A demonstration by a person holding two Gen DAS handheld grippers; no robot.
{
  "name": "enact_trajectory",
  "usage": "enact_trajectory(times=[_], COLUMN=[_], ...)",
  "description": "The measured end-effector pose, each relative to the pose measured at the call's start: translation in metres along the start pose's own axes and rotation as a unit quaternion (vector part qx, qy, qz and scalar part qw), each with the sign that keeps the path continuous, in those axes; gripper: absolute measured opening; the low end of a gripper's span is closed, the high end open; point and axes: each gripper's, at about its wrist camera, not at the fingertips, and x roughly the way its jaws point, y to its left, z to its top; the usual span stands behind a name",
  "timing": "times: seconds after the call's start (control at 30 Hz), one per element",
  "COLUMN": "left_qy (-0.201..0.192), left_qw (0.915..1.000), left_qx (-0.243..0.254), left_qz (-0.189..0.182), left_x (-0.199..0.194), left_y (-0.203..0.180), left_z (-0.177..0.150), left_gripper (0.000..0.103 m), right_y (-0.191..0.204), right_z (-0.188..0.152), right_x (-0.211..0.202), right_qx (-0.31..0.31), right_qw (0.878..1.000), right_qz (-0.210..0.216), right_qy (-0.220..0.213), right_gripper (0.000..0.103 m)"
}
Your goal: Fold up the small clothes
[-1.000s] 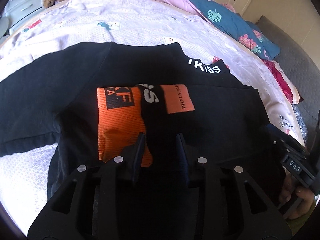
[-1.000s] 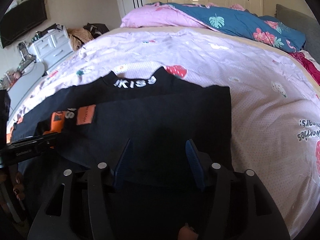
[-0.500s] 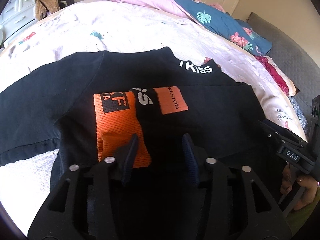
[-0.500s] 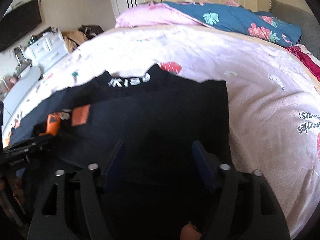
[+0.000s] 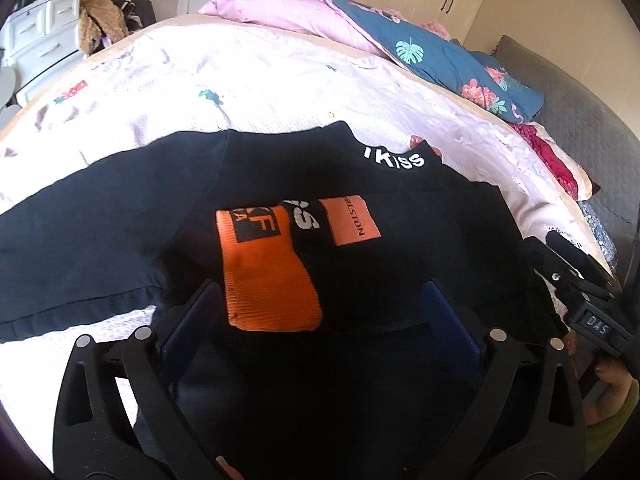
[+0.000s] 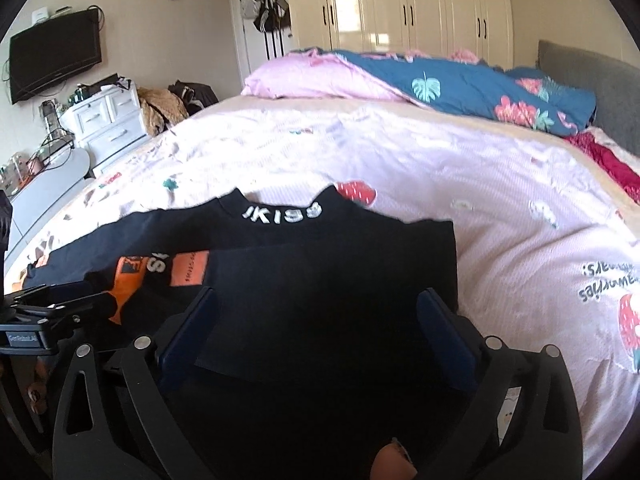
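One wide bed [image 6: 500, 208] under a pale pink printed sheet carries everything, with a blue floral quilt [image 6: 480, 84] heaped at its far end. Spread flat near the front edge lies the black top [image 5: 120, 216], one side folded across its middle; an orange knit patch [image 5: 264, 276] shows on its front. Both tongs have just been opening: the left gripper [image 5: 320, 312] and the right gripper [image 6: 316, 320] stand spread wide above the dark cloth, gripping nothing

A blue floral quilt [image 6: 480, 88] lies across the pink strawberry-print bedsheet [image 6: 500, 208], near white wardrobes [image 6: 400, 8].
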Motion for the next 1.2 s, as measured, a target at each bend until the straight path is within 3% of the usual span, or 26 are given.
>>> enact_trajectory(times=[0.67,0.9,1.03,1.2], left_qy=[-0.052,-0.073,-0.075,-0.091], left_qw=[0.9954,0.9895,0.9862,0.9757], left_qx=[-0.048,-0.062,-0.096,-0.137], left_qz=[0.064,0.108,0.111,0.145], left_x=[-0.043,-0.06,-0.068,-0.078], left_y=[0.035,0.054,0.072,0.095], left_z=[0.007,0.004,0.0,-0.001], left_gripper=[0.094,0.094,0.094,0.094], right_y=[0.053,0.07,0.081,0.101], right_z=[0.01,0.016,0.02,0.025], right_x=[-0.028,-0.033,-0.033,-0.033], right_qx=[-0.033,-0.037,-0.042,-0.057], right_qw=[0.999,0.999,0.998,0.997], right_qz=[0.022,0.026,0.032,0.041], right_qy=[-0.022,-0.027,-0.027,-0.028], right_gripper=[0.099,0.099,0.099,0.099])
